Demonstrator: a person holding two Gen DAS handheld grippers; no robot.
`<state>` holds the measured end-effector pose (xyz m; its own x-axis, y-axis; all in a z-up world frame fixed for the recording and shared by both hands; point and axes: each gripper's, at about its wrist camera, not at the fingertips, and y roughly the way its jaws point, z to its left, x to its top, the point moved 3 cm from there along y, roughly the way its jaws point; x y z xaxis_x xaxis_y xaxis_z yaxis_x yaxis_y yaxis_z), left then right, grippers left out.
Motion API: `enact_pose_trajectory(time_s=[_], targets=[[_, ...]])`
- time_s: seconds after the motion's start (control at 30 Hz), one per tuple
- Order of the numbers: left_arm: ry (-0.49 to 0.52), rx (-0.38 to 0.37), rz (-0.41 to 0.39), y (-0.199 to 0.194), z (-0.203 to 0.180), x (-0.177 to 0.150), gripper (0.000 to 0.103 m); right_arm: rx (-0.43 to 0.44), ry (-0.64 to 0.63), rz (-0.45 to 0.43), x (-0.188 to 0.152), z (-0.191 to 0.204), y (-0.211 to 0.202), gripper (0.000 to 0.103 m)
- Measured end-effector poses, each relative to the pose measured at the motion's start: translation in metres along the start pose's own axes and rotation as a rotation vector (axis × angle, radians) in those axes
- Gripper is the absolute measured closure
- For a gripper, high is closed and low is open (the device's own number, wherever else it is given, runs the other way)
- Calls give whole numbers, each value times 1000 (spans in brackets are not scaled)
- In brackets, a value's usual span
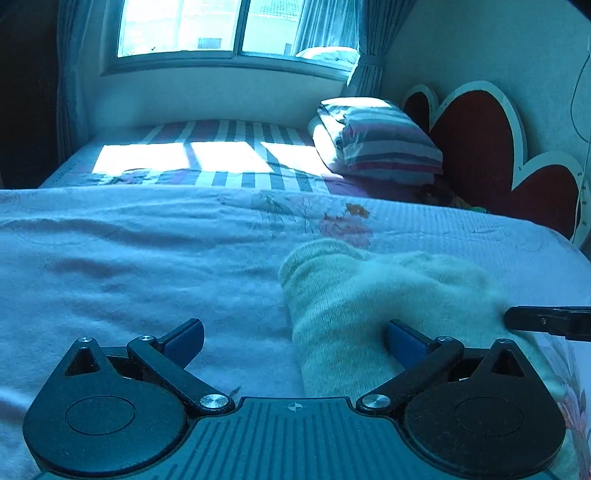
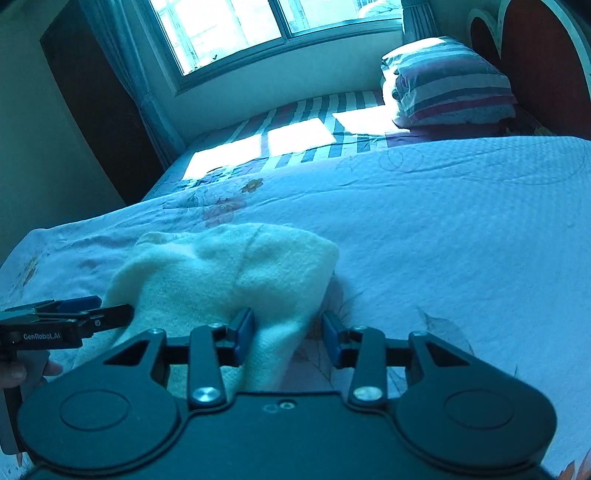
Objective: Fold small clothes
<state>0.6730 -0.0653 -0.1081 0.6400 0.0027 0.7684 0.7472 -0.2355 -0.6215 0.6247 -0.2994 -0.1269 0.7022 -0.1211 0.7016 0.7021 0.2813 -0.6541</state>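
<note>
A small cream knit garment (image 1: 369,295) lies crumpled on the pale bedspread (image 1: 147,258). In the left wrist view my left gripper (image 1: 295,339) is open wide just above the bed. Its right finger (image 1: 404,341) rests over the garment's near left part, and its left finger stands over bare bedspread. In the right wrist view the garment (image 2: 221,269) sits left of centre, and its near right edge runs between the jaws of my right gripper (image 2: 288,336). The left pad (image 2: 242,330) is against the cloth and the right pad is off it, so this gripper is open. The left gripper (image 2: 107,314) reaches the garment's left side.
A folded striped quilt (image 1: 384,140) lies at the far end of the bed, by a red heart-shaped headboard (image 1: 480,136). Behind it are a window (image 1: 229,26) and curtains. A dark wardrobe (image 2: 99,103) stands on the left. A hand (image 2: 14,369) holds the left gripper's handle.
</note>
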Motion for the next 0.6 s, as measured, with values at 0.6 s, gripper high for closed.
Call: enact_pose_trajectory(time_s=[0.6], targets=[[9,3,56,6,-1,-4,0,-11,-8,2,6,-10,1,64]])
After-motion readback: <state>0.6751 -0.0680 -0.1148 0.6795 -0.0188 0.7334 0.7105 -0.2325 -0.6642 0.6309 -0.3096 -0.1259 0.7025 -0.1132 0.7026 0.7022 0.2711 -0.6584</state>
